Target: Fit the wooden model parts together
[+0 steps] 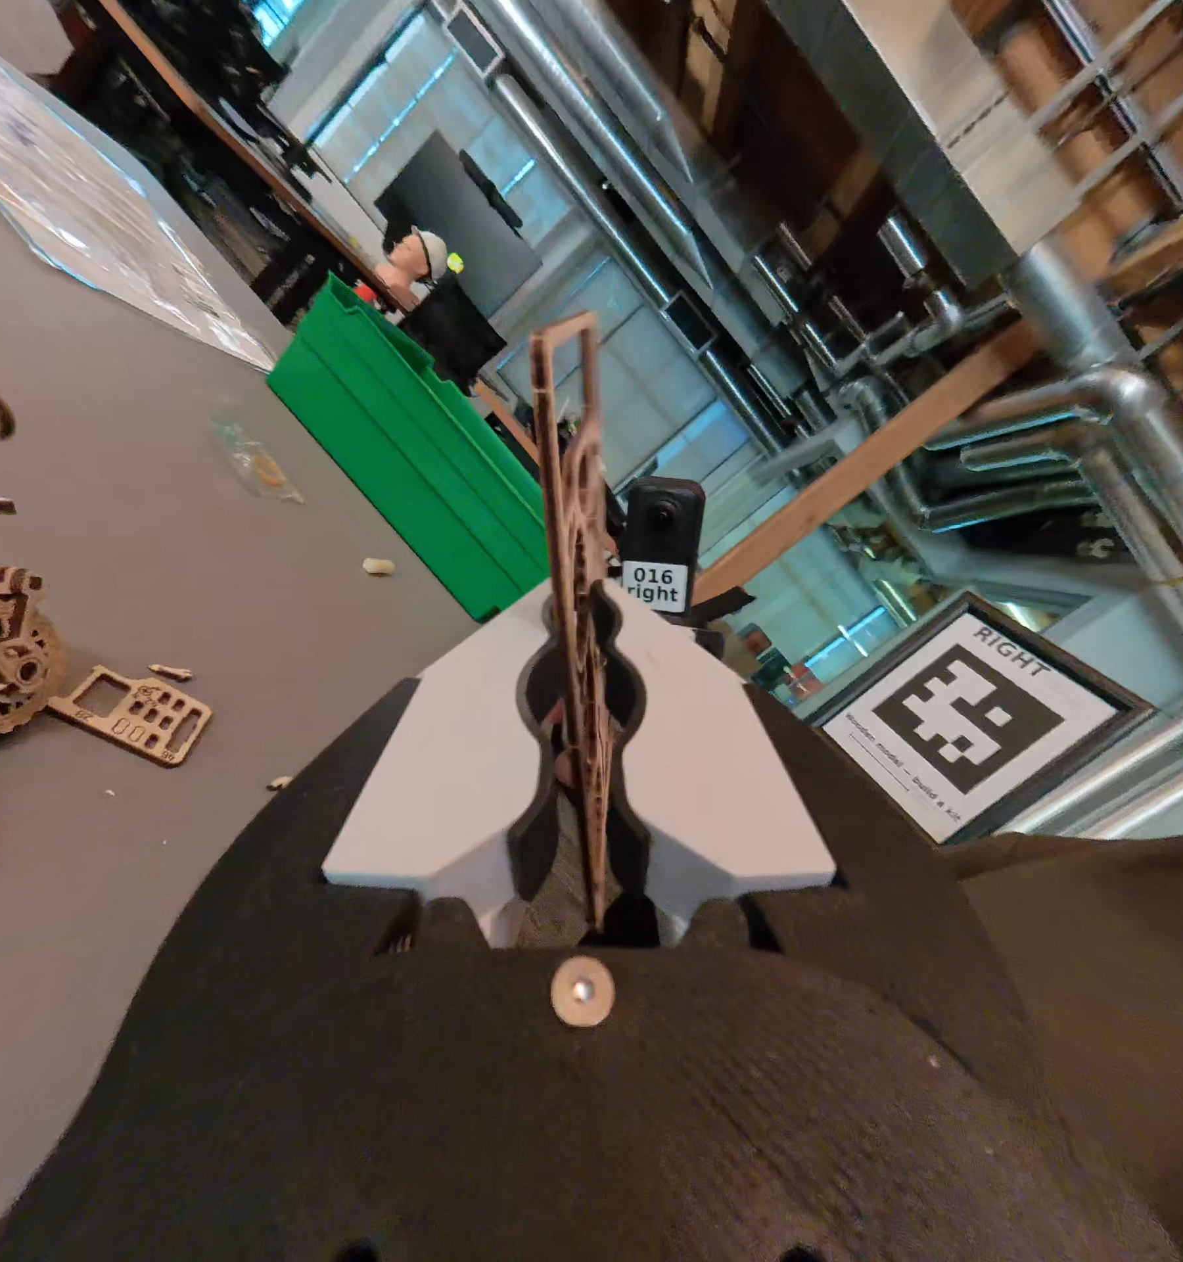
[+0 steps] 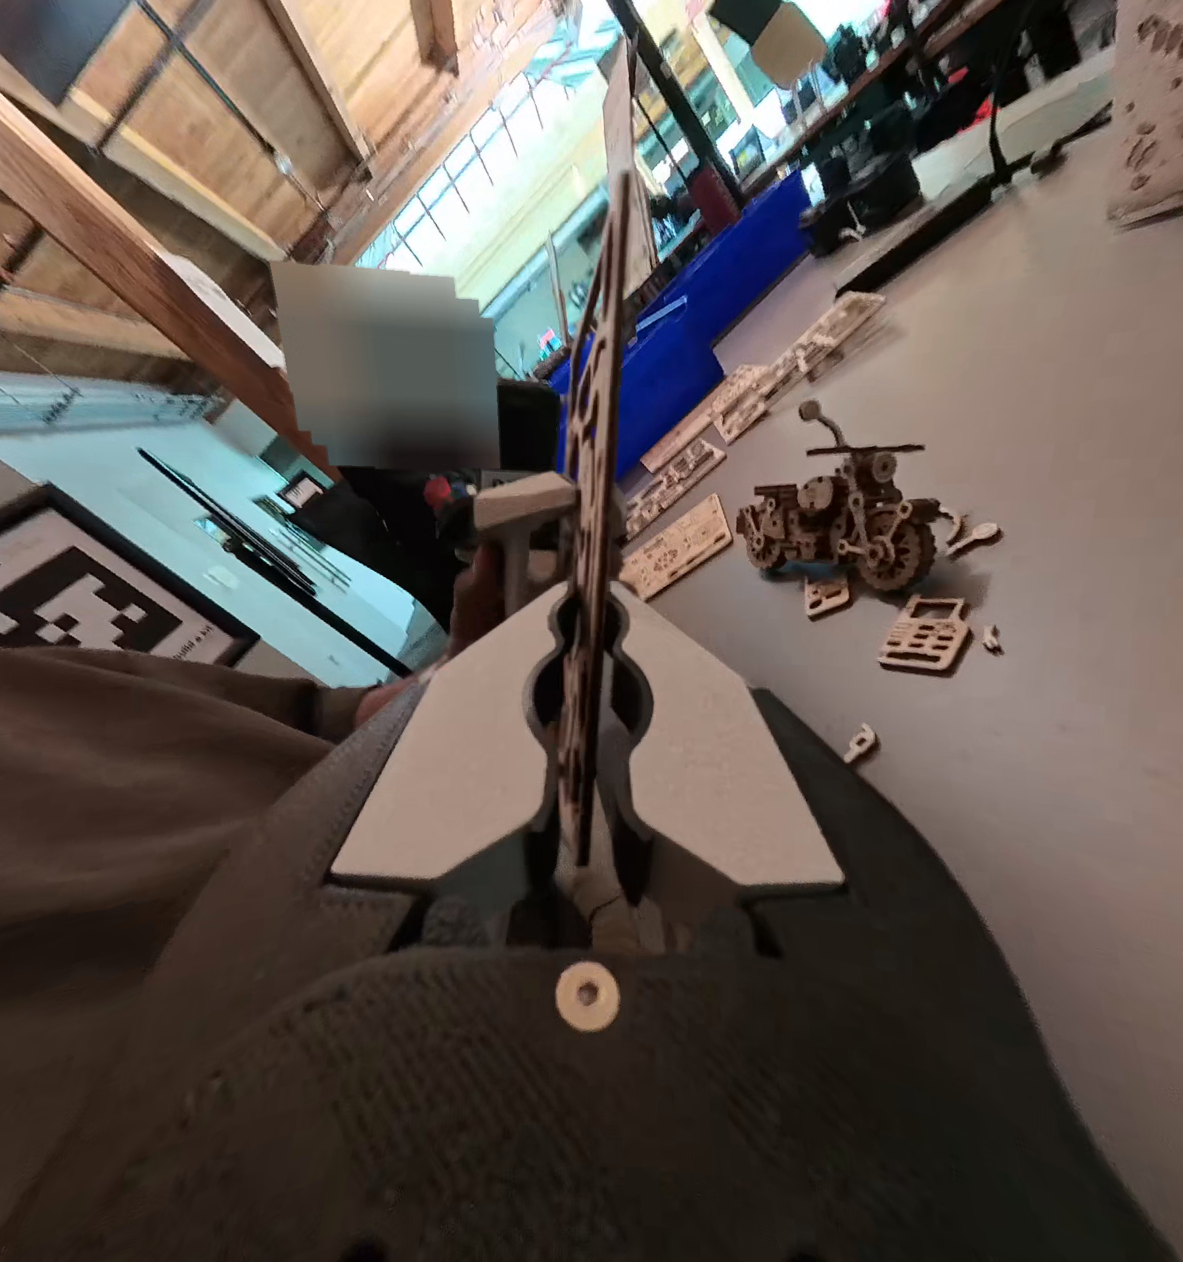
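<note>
My left gripper [image 1: 575, 601] is shut on a thin laser-cut wooden sheet [image 1: 565, 423], seen edge-on and standing up between its white fingers [image 1: 452, 737]. My right gripper [image 2: 592, 601] is shut on the same kind of sheet [image 2: 599, 382], also edge-on and lifted off the table. In the right wrist view the other gripper's grey finger [image 2: 520, 509] presses on the sheet farther up. The right gripper's camera [image 1: 664, 519] shows just behind the sheet in the left wrist view. A built wooden motorcycle model [image 2: 841, 533] stands on the grey table [image 2: 1053, 751]; it also shows at the left edge of the left wrist view [image 1: 1, 655].
A small empty wooden part frame [image 1: 131, 713] [image 2: 923, 632] and small loose pieces lie by the motorcycle. Several part sheets [image 2: 684, 546] lie behind it. A green bin [image 1: 397, 437] and a blue bin [image 2: 657, 369] stand on the table. Framed marker boards [image 1: 971, 717] [image 2: 63, 608] stand close by. The tips of both grippers are at nearly the same place.
</note>
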### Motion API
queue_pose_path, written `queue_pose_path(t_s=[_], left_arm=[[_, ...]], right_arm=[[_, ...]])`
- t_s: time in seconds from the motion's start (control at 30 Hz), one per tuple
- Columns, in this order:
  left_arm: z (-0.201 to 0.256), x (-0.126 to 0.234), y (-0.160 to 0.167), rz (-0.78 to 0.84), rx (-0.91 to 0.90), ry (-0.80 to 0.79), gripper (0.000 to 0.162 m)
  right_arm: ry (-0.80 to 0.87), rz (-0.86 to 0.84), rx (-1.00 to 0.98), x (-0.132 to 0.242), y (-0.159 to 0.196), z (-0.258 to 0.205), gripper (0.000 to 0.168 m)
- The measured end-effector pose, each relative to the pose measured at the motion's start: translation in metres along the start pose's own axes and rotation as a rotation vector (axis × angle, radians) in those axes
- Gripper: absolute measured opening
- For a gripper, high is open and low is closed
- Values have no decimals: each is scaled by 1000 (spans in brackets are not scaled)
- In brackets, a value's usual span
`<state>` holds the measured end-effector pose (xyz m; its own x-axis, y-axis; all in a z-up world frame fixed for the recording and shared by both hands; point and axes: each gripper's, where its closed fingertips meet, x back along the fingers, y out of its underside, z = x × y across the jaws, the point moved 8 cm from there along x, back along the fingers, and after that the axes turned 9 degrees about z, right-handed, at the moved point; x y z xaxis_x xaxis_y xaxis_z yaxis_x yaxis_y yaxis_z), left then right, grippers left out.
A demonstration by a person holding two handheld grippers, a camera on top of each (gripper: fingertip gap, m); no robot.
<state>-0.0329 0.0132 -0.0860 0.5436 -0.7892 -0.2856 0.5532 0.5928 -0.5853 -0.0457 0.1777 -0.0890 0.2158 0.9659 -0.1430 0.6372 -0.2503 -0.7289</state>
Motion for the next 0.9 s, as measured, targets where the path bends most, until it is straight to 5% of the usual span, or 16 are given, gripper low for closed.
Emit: queue_pose_path(t_s=[0.13, 0.53, 0.7, 0.9], left_arm=[[-6, -3, 3, -63, -33, -15, 0], [-19, -14, 13, -181, -86, -12, 0], [-24, -12, 6, -185, -115, -24, 0], [-24, -9, 2, -207, -193, -8, 0]], right_arm=[[55, -31, 47, 7, 2, 12, 18], [286, 236, 252, 52, -32, 30, 38], [339, 195, 485, 37, -47, 40, 46], [267, 309, 607, 5, -80, 57, 37]])
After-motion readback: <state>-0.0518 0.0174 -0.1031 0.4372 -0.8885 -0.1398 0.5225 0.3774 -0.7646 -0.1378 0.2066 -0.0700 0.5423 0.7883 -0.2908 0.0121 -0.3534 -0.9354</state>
